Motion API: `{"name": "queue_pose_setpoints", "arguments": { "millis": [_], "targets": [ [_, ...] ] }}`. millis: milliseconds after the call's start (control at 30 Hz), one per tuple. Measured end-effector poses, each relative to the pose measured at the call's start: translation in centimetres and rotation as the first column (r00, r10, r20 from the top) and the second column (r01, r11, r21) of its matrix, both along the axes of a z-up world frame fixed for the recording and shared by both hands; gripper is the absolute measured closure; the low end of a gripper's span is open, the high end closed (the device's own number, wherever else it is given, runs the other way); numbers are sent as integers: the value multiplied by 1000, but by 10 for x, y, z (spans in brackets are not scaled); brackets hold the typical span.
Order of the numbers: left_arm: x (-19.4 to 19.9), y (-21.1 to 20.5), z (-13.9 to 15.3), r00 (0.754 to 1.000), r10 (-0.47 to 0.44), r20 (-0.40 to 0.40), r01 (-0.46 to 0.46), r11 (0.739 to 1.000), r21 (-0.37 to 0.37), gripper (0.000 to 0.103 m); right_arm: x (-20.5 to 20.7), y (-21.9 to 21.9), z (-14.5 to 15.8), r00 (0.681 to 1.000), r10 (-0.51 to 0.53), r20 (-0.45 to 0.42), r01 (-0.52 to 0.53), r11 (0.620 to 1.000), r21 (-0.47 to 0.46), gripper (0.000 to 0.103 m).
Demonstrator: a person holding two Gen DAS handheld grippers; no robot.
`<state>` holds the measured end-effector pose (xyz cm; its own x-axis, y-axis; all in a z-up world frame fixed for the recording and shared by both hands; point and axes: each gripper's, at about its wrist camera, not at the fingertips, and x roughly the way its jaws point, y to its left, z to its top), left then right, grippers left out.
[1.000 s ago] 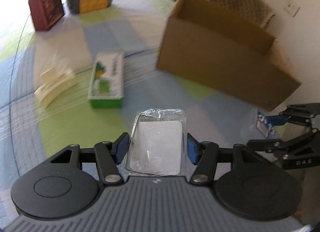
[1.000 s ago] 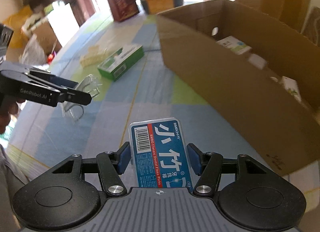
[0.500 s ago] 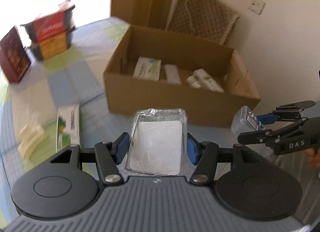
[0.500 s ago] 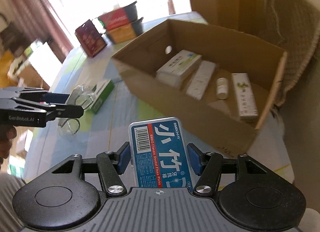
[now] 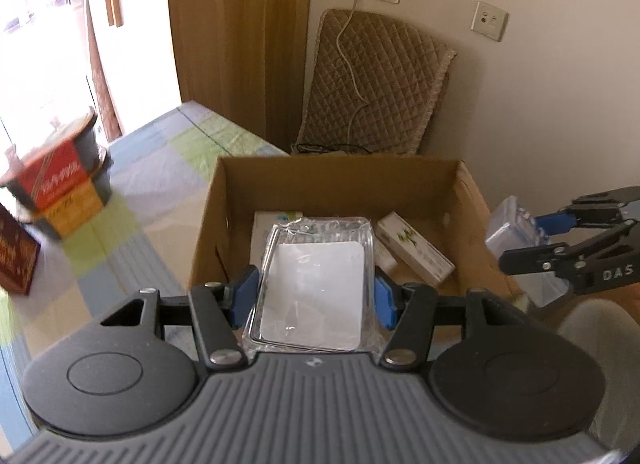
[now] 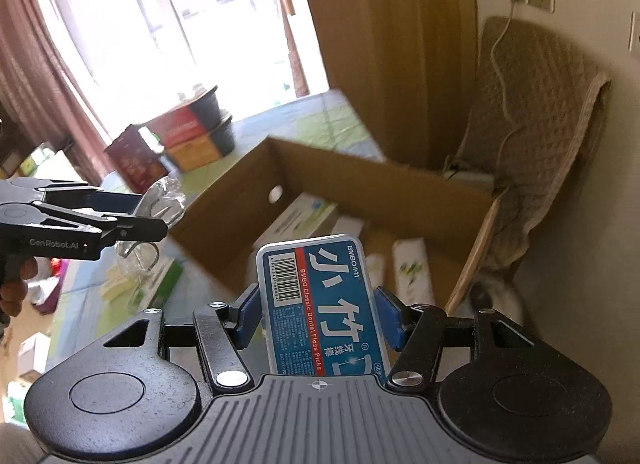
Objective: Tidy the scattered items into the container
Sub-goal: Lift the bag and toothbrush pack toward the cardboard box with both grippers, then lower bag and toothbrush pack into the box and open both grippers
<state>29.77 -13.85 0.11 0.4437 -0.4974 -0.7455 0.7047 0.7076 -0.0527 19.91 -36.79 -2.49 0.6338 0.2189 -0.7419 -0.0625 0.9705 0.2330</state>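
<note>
Left claw (image 5: 314,296) clamps the clear packet (image 5: 316,284) over the box (image 5: 340,175), right claw (image 6: 318,314) grips the floss case (image 6: 320,304) near its counter-edge wall — release early and either could miss.

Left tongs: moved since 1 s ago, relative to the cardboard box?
Yes. The left tongs, shut on the clear packet, went from low beside the cardboard box to raised above its near wall, looking down inside.

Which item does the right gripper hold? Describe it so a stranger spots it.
Find the open brown cardboard box on the checked tablecloth. Just in front, the right gripper clamps a flat blue plastic dental floss pick case; unlike the white cartons inside, it bears a barcode and a red stripe.
</note>
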Motion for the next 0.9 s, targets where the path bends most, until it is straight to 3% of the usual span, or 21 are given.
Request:
{"name": "queue_pose_setpoints", "arguments": {
  "millis": [400,533,800,900],
  "targets": [
    [65,-48,-48,999,-33,3,32,976,216,49,57,-27,-22,988,-105,-118,102,994,-30,41],
    [71,-56,-69,998,-66,-2,63,951,302,49,67,-24,-41,974,-136,-178,127,990,-64,41],
    [73,-68,-113,992,-121,-26,120,888,445,49,71,-6,-71,970,-102,-221,67,984,-164,41],
    [71,-71,-128,989,-144,-28,139,855,500,54,73,-4,-79,969,-90,-231,47,982,-183,41]
  ]
}}
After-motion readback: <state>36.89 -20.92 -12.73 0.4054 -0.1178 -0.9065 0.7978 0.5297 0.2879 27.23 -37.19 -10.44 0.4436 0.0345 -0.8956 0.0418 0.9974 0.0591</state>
